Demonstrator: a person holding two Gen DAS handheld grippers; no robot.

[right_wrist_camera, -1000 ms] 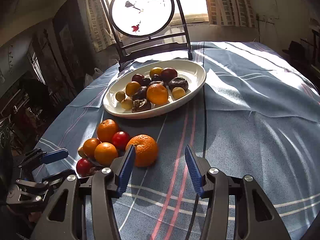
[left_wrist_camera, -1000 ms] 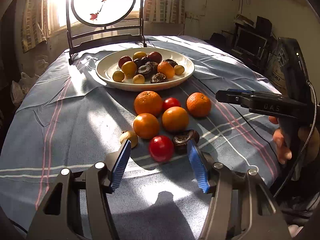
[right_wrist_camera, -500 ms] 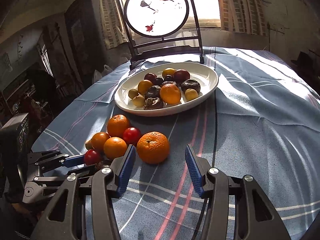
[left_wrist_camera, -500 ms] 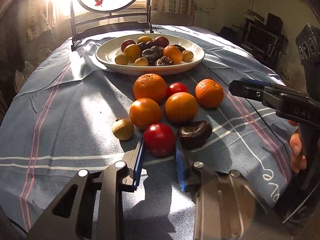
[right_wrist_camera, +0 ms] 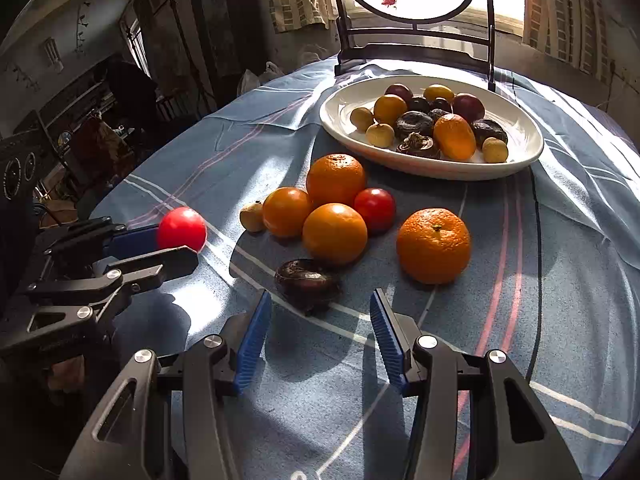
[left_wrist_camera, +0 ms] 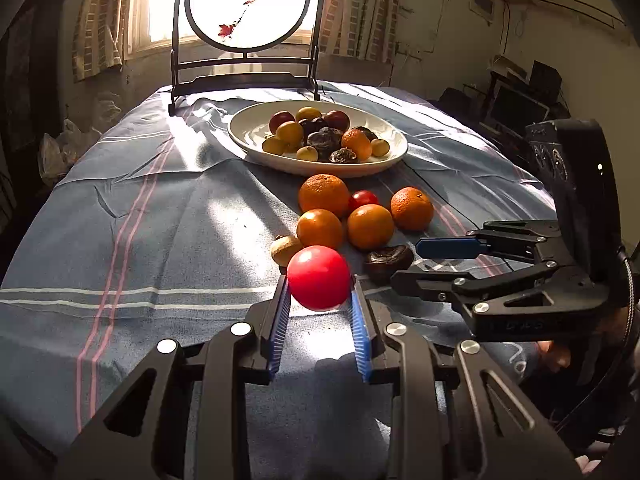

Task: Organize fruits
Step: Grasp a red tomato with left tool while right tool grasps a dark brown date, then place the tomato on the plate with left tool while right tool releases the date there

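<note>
My table under a blue striped cloth, white plate of small fruits at its far end, four oranges, small tomato, dark fruit, pale fruit loose before me, framed round screen behind

A lived-in home. A cloth-covered bench carries a fruit plate and a round painted screen, before a curtained window. Cluttered shelves line the walls.

Red tomato between left fingers
</note>
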